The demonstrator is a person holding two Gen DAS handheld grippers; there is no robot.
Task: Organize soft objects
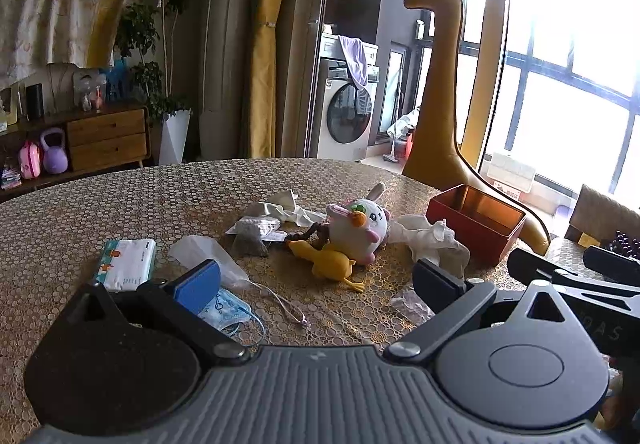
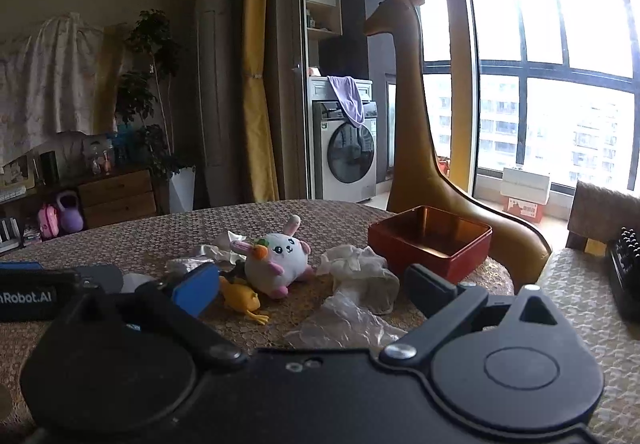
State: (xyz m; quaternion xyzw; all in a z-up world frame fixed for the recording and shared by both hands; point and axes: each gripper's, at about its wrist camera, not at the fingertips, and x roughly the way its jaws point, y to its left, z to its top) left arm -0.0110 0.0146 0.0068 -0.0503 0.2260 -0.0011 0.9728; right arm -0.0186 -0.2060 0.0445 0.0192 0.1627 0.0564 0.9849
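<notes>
Red tin box (image 2: 430, 244) sits empty on the worktop (image 1: 120, 195); plush bunny (image 2: 280, 258) just left of it, crumpled white cloth (image 2: 360, 272) between them, yellow rubber chicken (image 1: 328, 264) touching the bunny's front. We have left claw (image 1: 316, 280) and right claw (image 2: 310, 286) both wide open, holding nothing. Risk: the clear plastic wrap (image 2: 344, 320) near the cloth snags in a grab, or the chicken drags along with the bunny.

Left gripper (image 1: 318, 276) gapes empty before plush bunny (image 1: 358, 226).

Both wrist cameras are looking low across the table, nearly side by side, sharing the round white plush rabbit (image 1: 358, 230) (image 2: 278, 258).
</notes>
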